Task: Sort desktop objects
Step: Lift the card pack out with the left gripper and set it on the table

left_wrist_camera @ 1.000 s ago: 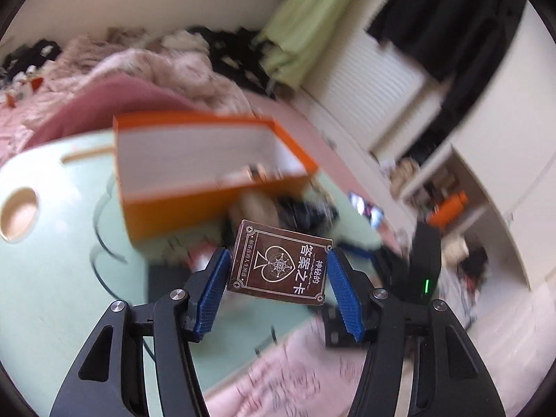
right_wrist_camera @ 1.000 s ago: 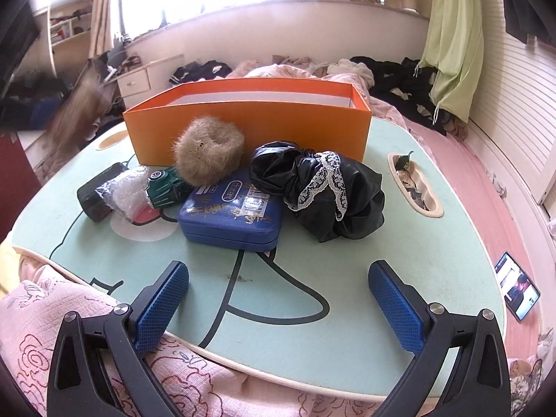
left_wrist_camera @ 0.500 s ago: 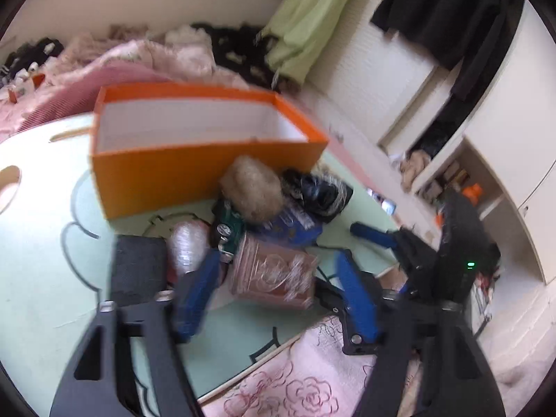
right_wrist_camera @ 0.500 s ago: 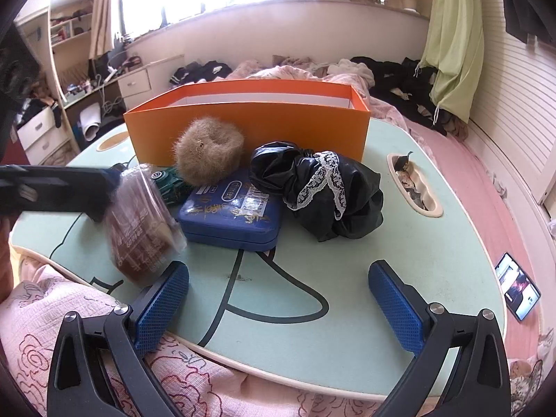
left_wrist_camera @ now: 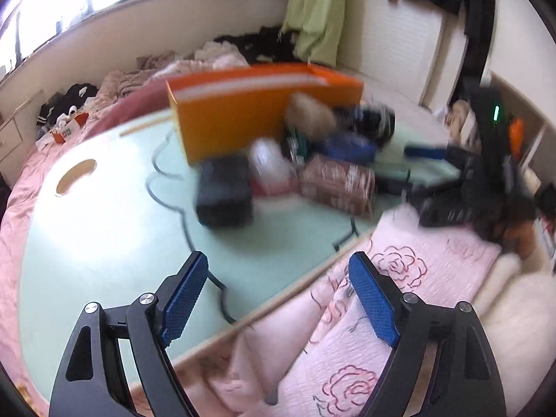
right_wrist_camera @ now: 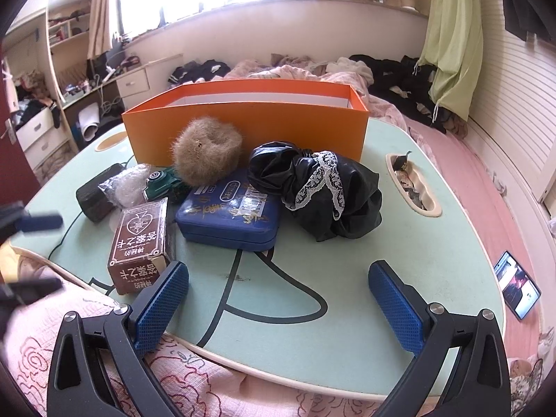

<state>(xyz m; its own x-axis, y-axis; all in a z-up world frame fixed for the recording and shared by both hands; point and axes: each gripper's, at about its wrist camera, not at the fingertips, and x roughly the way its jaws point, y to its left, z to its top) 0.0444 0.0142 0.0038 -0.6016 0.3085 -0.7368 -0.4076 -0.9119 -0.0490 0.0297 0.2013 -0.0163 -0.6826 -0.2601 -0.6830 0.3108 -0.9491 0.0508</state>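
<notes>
Both tongs stand wide and hold nothing. Your left tongs [left_wrist_camera: 278, 304], jaws just opened, hang over the counter [right_wrist_camera: 347, 299] edge, well back from the brown card box [right_wrist_camera: 140, 243]. That box lies flat just ahead of your right tongs [right_wrist_camera: 278, 300], beside the blue tin [right_wrist_camera: 229, 213].

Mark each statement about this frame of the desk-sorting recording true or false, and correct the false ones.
1. The brown card box lies on the table. True.
2. The left gripper holds the card box. False: its jaws have just been opening and nothing is between them.
3. The furry ball sits inside the orange box. False: it rests in front of the box.
4. The right gripper is open and empty. True.
5. The black fabric bundle lies beside the blue tin. True.
</notes>
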